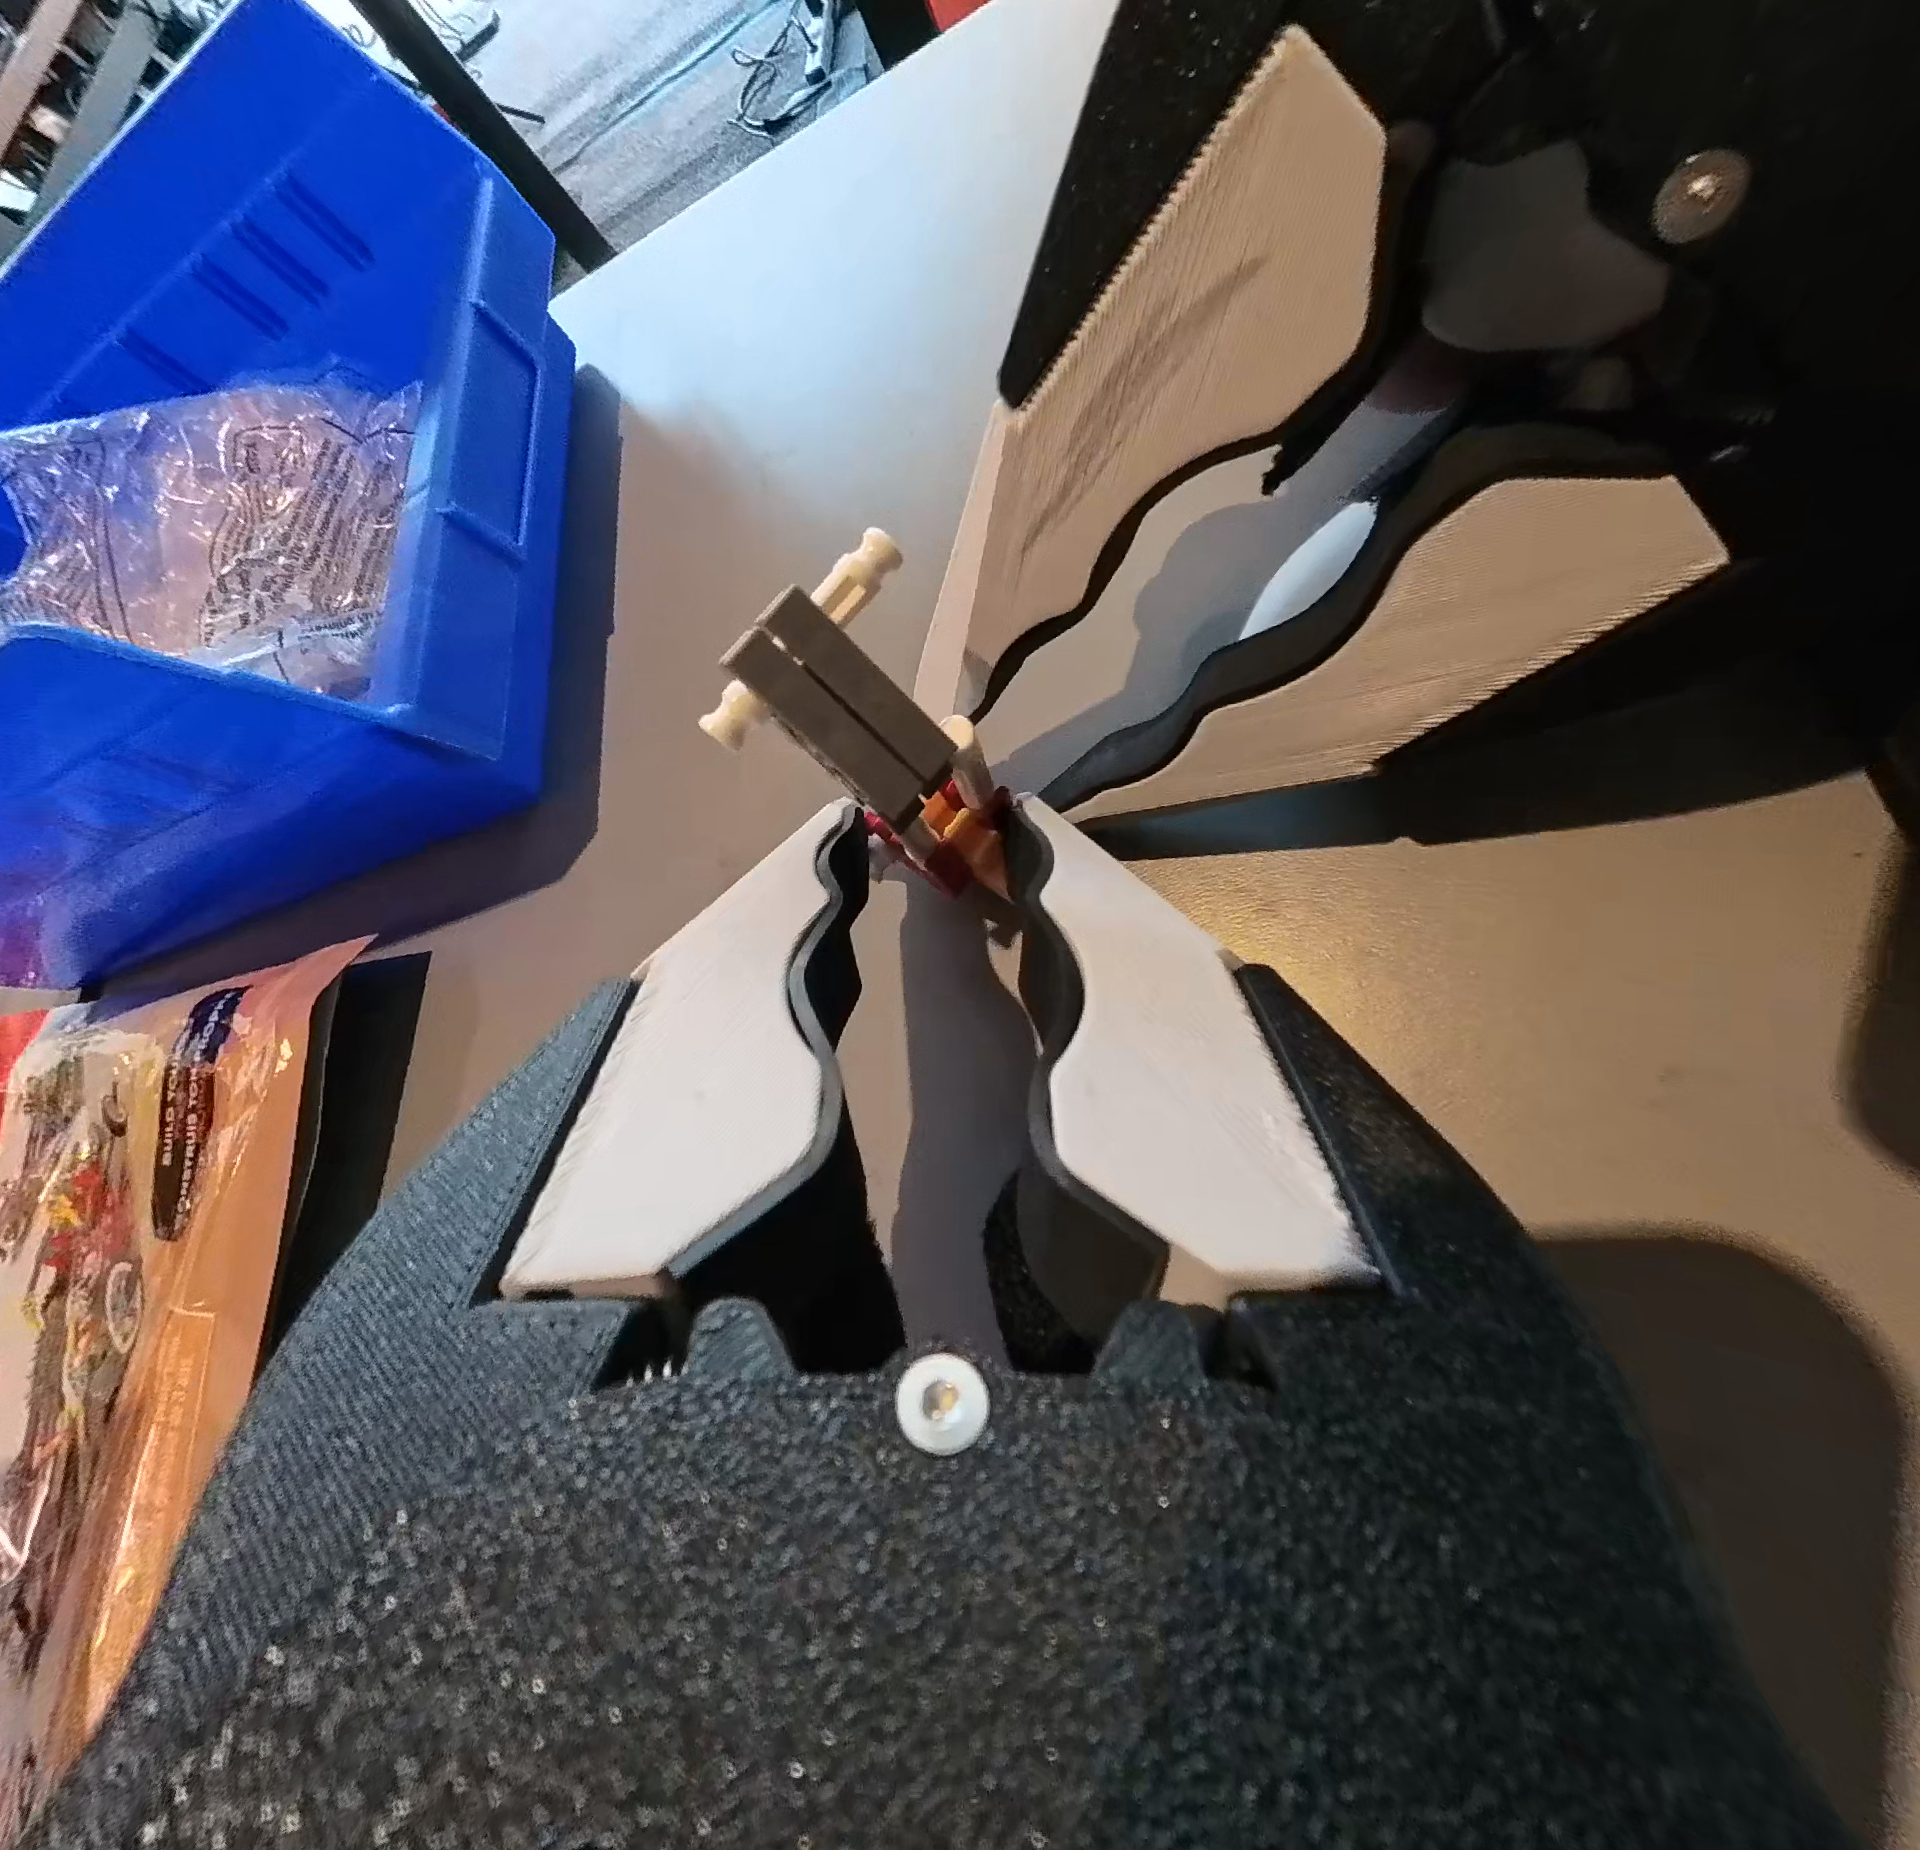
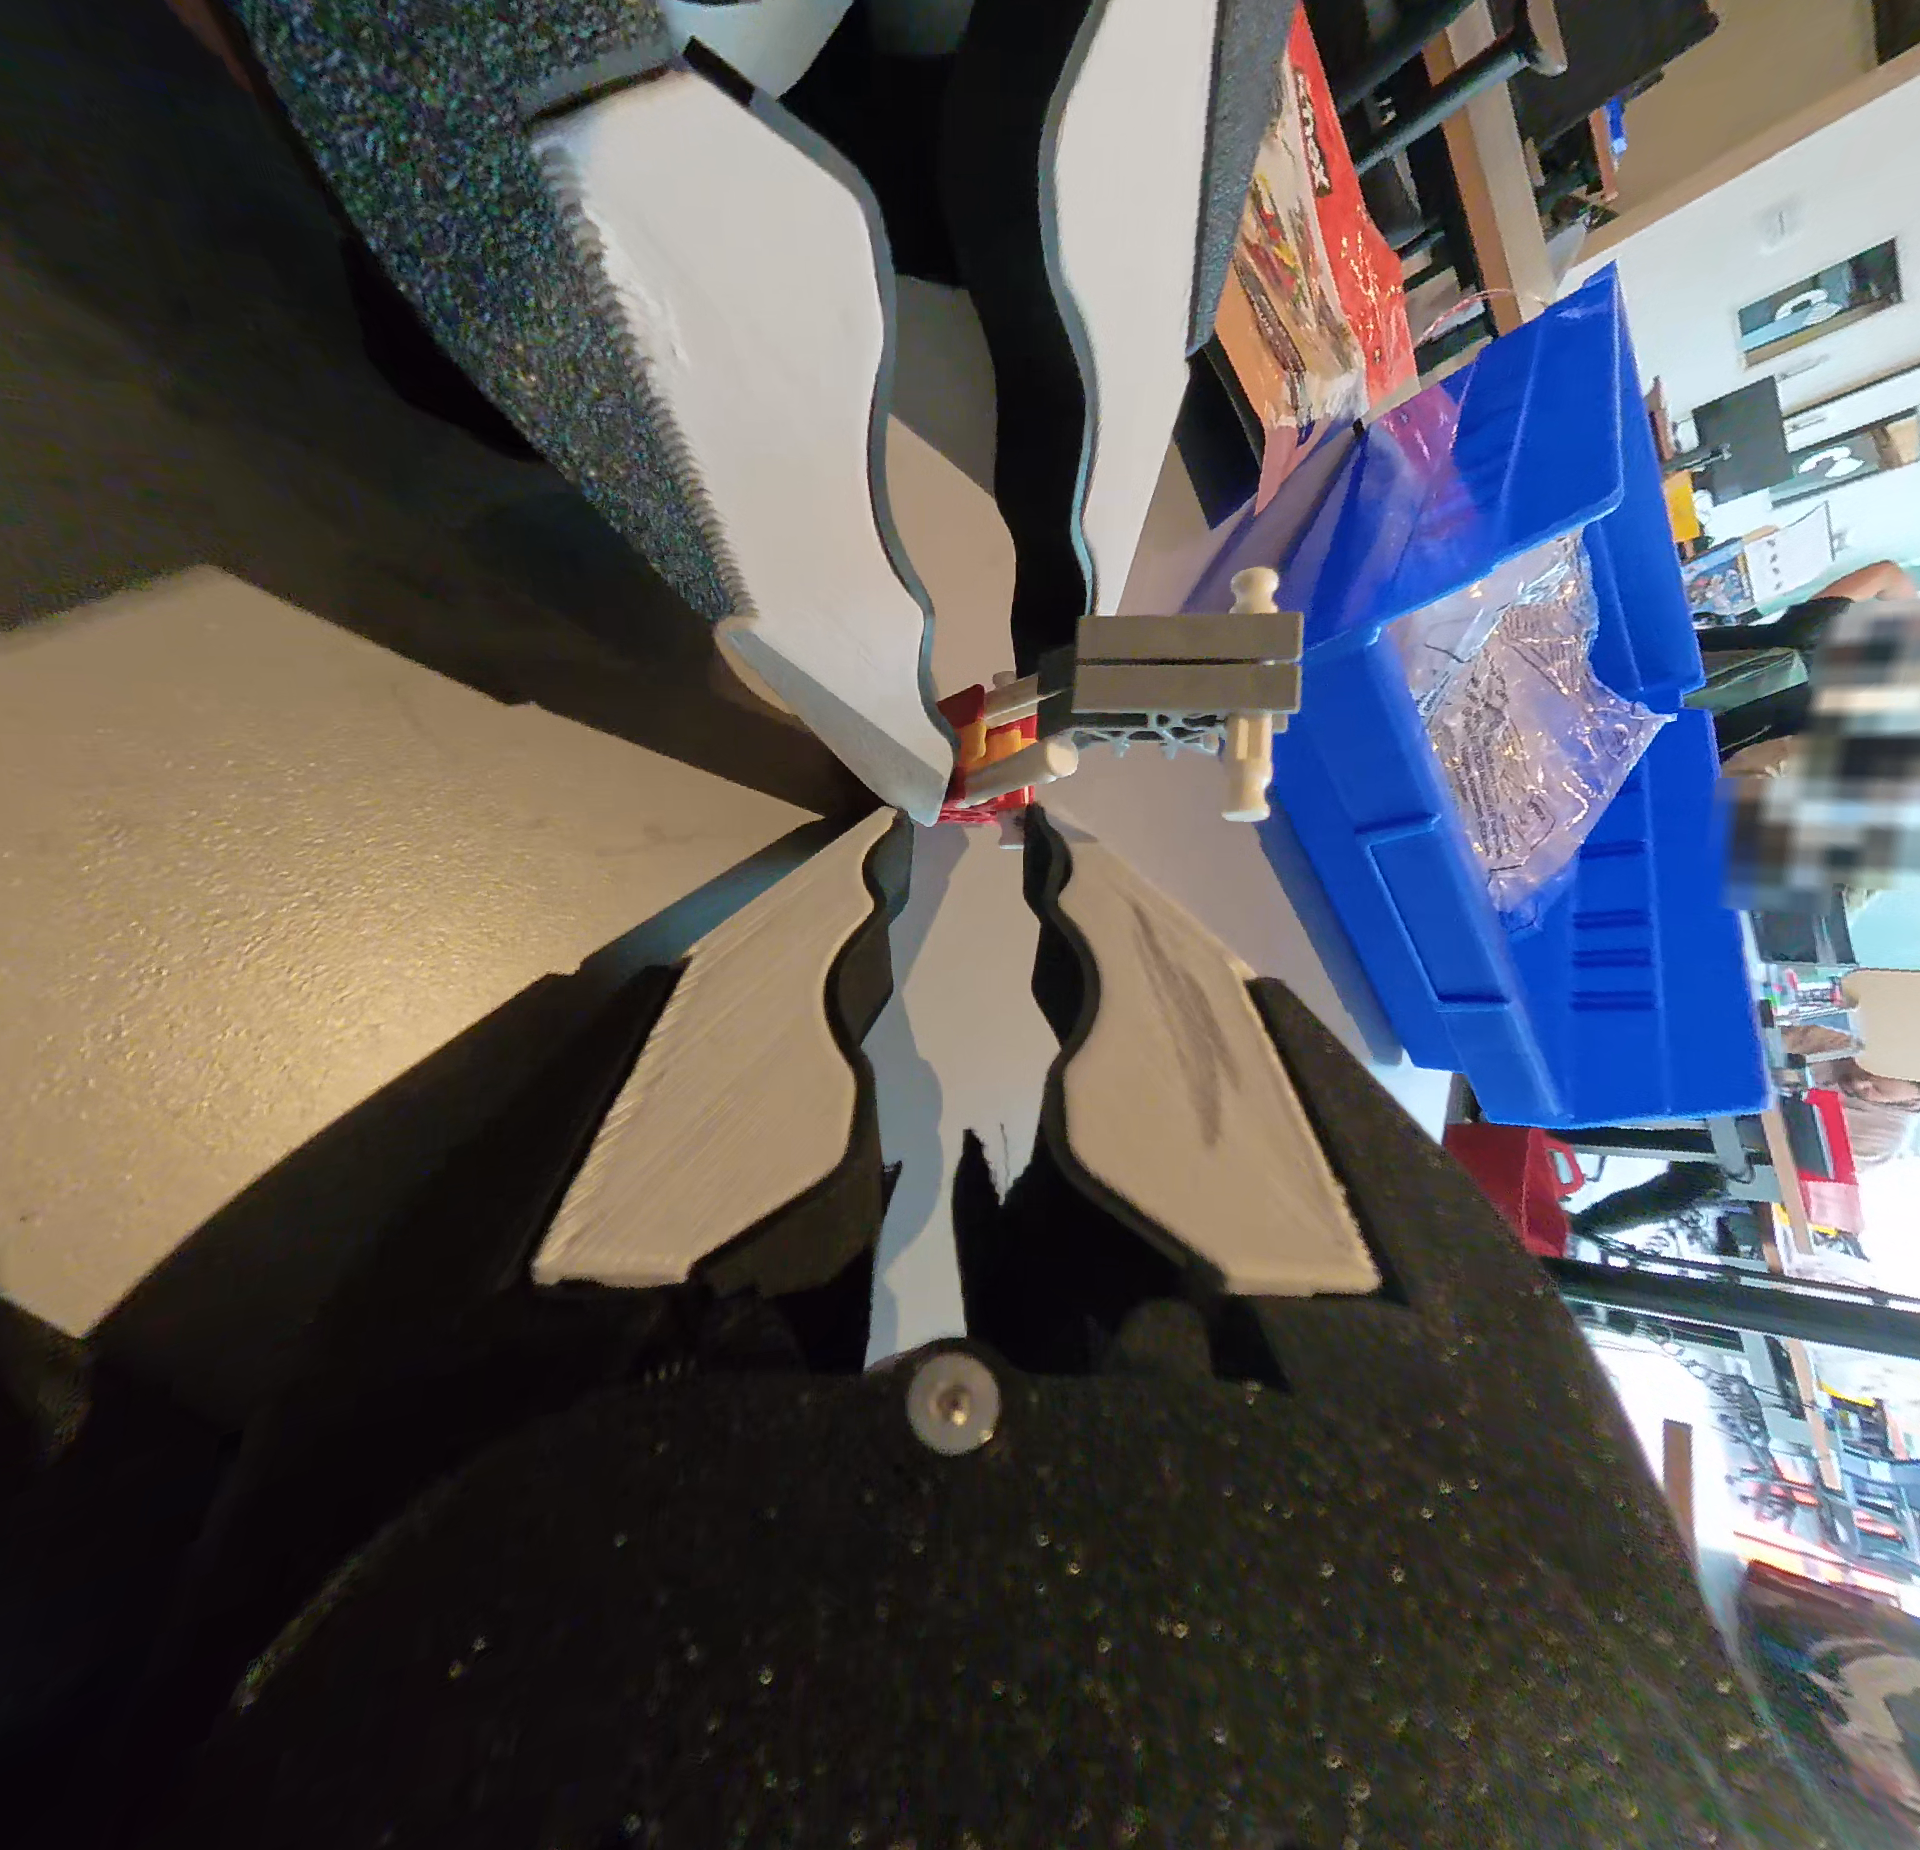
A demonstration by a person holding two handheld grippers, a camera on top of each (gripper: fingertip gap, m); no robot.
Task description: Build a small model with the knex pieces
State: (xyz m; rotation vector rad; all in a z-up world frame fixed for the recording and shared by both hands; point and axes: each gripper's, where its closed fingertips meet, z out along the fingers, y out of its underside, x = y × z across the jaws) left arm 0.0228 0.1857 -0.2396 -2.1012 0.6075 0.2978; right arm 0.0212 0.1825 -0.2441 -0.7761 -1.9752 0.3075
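A small brick assembly (image 1: 842,699) has two grey beams, cream pins and a red and orange base. My left gripper (image 1: 935,824) is shut on the red base, and the beams stick out beyond its tips. My right gripper (image 2: 966,829) comes at the same base from the other side with its jaws narrowly apart and its tips against the base. In the right wrist view the assembly (image 2: 1184,668) juts right from between the two grippers. The right gripper also shows in the left wrist view (image 1: 1008,751), reaching in from the upper right. All this is held over a white table (image 1: 779,346).
A blue plastic bin (image 1: 260,761) stands close to the left of the assembly, with a crumpled clear bag (image 1: 208,522) inside; it also shows in the right wrist view (image 2: 1507,969). A printed orange and red packet (image 1: 156,1229) lies beside the bin. A blurred person stands at the far right. Less than 4 cm separates the two grippers' tips.
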